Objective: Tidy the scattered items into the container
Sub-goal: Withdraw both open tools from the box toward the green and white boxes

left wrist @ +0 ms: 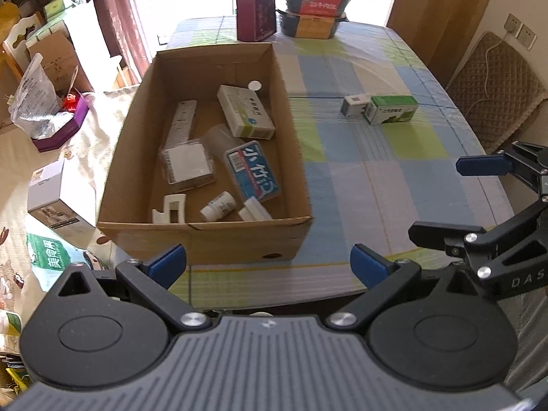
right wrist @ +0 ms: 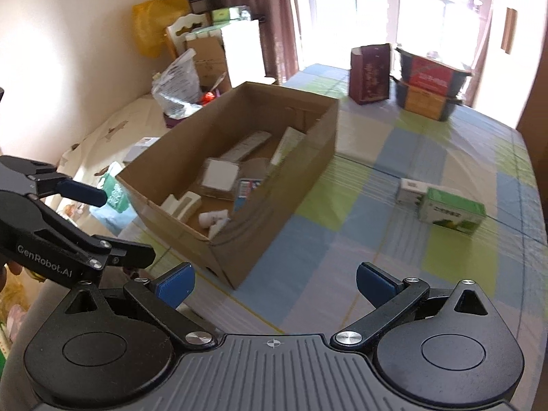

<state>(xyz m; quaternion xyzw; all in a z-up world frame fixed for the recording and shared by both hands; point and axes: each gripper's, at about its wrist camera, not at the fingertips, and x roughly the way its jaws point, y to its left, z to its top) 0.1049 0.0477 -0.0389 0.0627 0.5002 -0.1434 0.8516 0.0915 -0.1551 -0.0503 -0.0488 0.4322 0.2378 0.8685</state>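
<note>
A cardboard box (left wrist: pixel 205 157) sits on a checked tablecloth (left wrist: pixel 359 171), holding about nine small items: medicine cartons, bottles, a clip. Two cartons lie touching each other on the cloth, well to the right of the box: one green (left wrist: pixel 392 109), one white (left wrist: pixel 354 104). The left gripper (left wrist: pixel 269 263) and right gripper (right wrist: pixel 274 284) both hover wide apart, empty, near the box's front. Because the cartons touch, grasping one could likely knock the other away.

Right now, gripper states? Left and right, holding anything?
Left gripper: open, holding nothing, just short of the cardboard box.
Right gripper: open, holding nothing, above the checked tablecloth.
</note>
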